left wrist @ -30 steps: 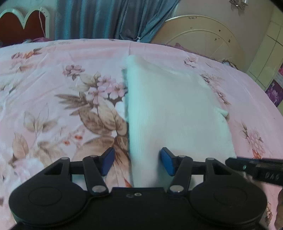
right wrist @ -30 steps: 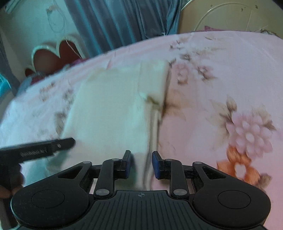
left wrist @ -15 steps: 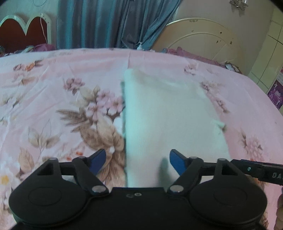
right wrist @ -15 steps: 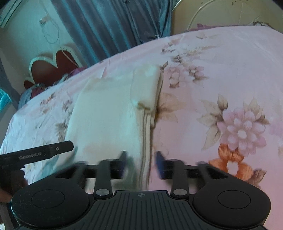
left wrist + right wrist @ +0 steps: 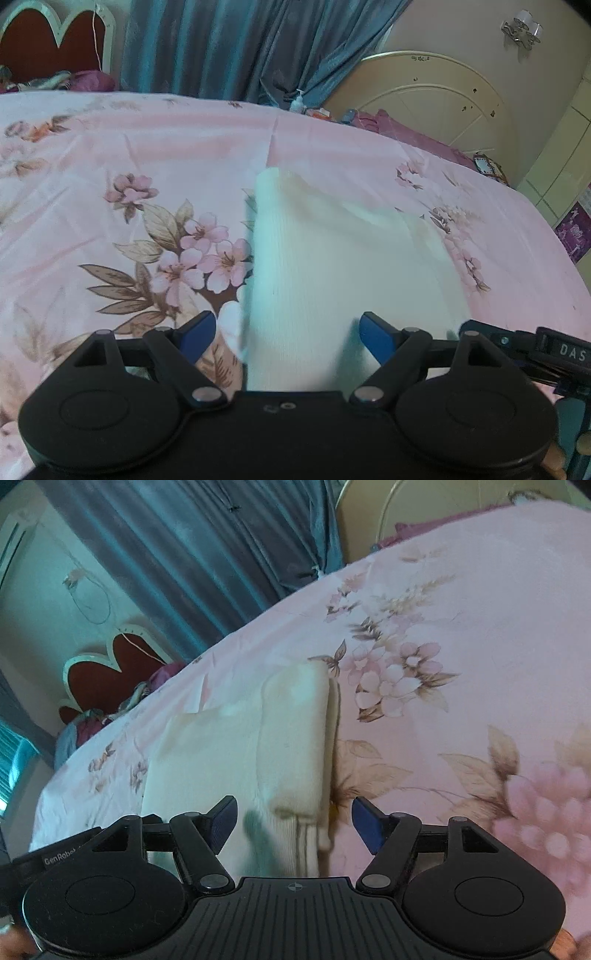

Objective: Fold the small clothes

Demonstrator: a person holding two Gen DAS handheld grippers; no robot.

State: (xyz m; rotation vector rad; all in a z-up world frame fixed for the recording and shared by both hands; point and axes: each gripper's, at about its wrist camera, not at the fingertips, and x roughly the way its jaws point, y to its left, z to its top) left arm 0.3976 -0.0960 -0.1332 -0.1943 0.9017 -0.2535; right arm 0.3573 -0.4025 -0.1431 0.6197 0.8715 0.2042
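We see L gripper (image 5: 282,334) w/ jaws spread wide, nothing pinched; folded white garment (image 5: 332,266) lies flat on the pink floral bedsheet (image 5: 110,184), its near left edge betw the fingers. R gripper (image 5: 293,821) also spread, over garment's right edge. Readable: "DAS" in left view, "GenRobot" in right view.

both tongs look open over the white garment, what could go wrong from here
Both the left tongs and the right tongs are open, so nothing holds the garment. Its doubled right edge could slip apart if nudged. A low grab might also pinch the pink sheet along with the cloth.
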